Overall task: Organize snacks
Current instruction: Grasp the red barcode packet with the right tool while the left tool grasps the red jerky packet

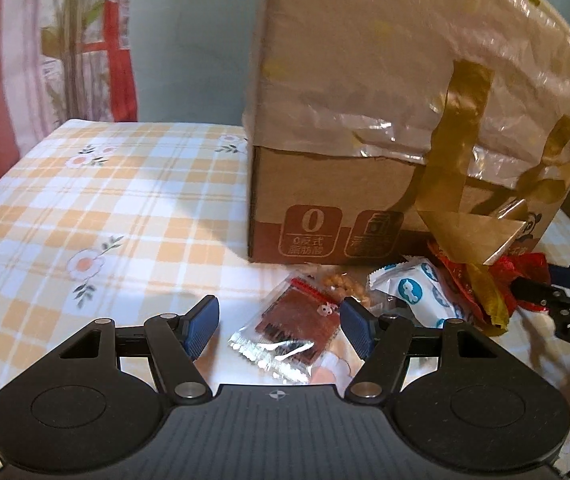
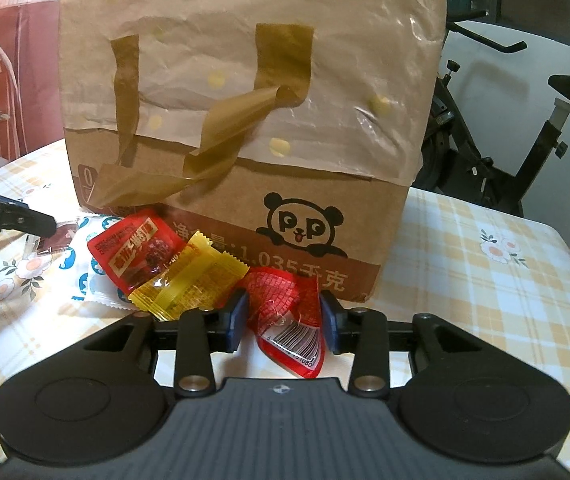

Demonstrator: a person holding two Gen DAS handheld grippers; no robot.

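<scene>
Snacks all sit in a little pile at the foot of a cardboard box (image 2: 245, 120) on a table with a plaid floral tablecloth (image 1: 105, 200); the box has loose plastic wrap and peeling brown tape (image 2: 229, 128) hanging off it, plus a panda logo (image 2: 305, 228) on the front.

Right gripper (image 2: 283, 320) is down low on a red packet with a barcode (image 2: 289, 320); the blue pads sit right against both sides of it, so the packet looks pinched between the jaws, which are fairly narrow. From that gripper, a yellow packet (image 2: 189, 280) lies at about 10 o'clock, just beside the left finger, and it overlaps a red meat-snack packet (image 2: 137, 252) further out the same way; a white packet with blue round marks (image 2: 85, 276) pokes out from under those two.

Left gripper (image 1: 281, 328) has its jaws about halfway open and holds nothing; a clear packet with a dark brown slab inside (image 1: 289, 332) lies on the cloth between the two fingers, pads not touching it as far as I can tell. At 1 o'clock from it there's the white and blue packet (image 1: 417, 292); a small bag of round tan bits (image 1: 345, 284) sits just behind; the other gripper pokes in at 3 o'clock.

Off the table on the right wrist view, an exercise bike (image 2: 525, 140) stands at 2 o'clock.
</scene>
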